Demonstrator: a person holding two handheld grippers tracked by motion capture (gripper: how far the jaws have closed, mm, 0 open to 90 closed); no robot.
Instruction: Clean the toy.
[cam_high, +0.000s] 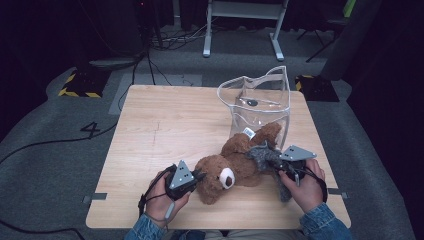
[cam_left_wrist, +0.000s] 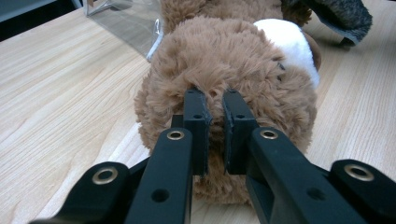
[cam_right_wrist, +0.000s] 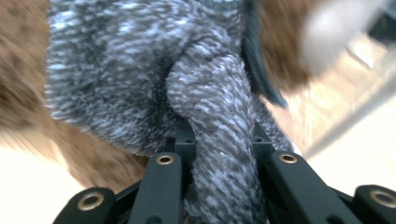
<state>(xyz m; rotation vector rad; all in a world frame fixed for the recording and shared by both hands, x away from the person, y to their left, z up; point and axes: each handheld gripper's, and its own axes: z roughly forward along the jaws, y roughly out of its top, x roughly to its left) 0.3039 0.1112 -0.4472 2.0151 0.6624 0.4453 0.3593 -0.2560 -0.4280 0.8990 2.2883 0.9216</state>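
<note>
A brown teddy bear (cam_high: 235, 167) lies on its back on the wooden table (cam_high: 160, 130), head toward the front edge, white muzzle (cam_left_wrist: 289, 44) up. My left gripper (cam_high: 197, 176) is shut on the fur at the side of the bear's head (cam_left_wrist: 215, 74), its jaws pinching a tuft. A grey knitted garment (cam_high: 265, 156) lies bunched over the bear's body. My right gripper (cam_high: 284, 169) is shut on a thick fold of that grey garment (cam_right_wrist: 219, 107), which runs down between the jaws. The right gripper view is blurred.
A clear plastic bag (cam_high: 257, 97) stands open at the back right of the table, just behind the bear's legs. The table's left half is bare wood. Cables and a white desk frame (cam_high: 242, 22) are on the floor beyond.
</note>
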